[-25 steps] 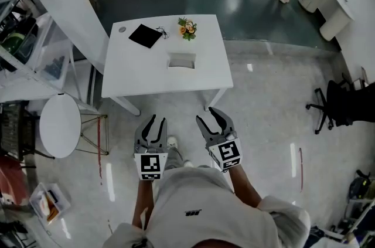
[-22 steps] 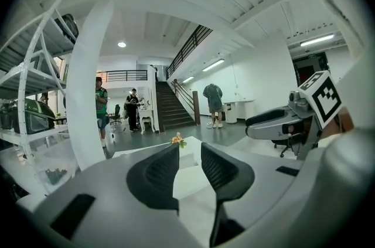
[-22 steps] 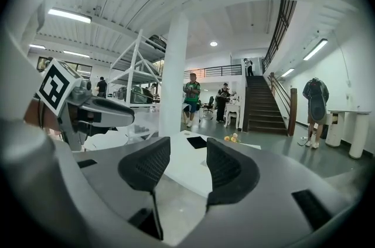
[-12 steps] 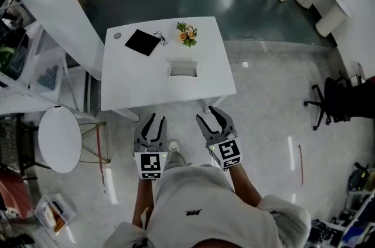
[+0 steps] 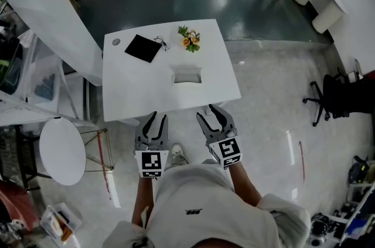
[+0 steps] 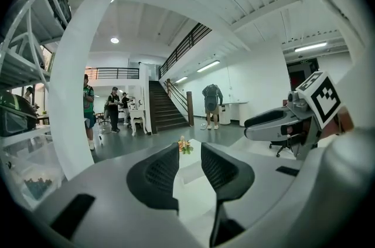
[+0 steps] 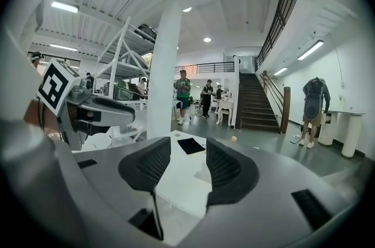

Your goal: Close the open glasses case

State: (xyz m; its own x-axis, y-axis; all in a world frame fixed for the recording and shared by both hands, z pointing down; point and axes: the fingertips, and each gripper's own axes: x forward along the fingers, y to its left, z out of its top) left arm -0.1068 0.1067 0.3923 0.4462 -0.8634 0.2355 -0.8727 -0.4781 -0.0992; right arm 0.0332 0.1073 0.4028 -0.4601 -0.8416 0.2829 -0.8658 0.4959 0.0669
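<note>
Farthest left, on the floor: round white side table [image 5: 58,150], well apart from everything else. Next, large white table [image 5: 135,91], with a flat black square item [image 5: 143,48] toward its far left corner. Held low just short of that table's near edge, over the floor: left gripper [image 5: 158,119], fingers spread, nothing between them but air and the tabletop beyond. Farther along, near the table's middle and slightly right: pale, shallow rectangular box, seemingly the open glasses case [image 5: 187,74], too small here to tell lid from base. Untouched by either gripper and well apart from both. Behind it, near the far edge: small bunch of orange flowers [image 5: 190,40]. Beside the left gripper, also short of the near edge: right gripper [image 5: 208,115], fingers likewise parted and empty. Far right, on the floor: black office chair [image 5: 328,101].
</note>
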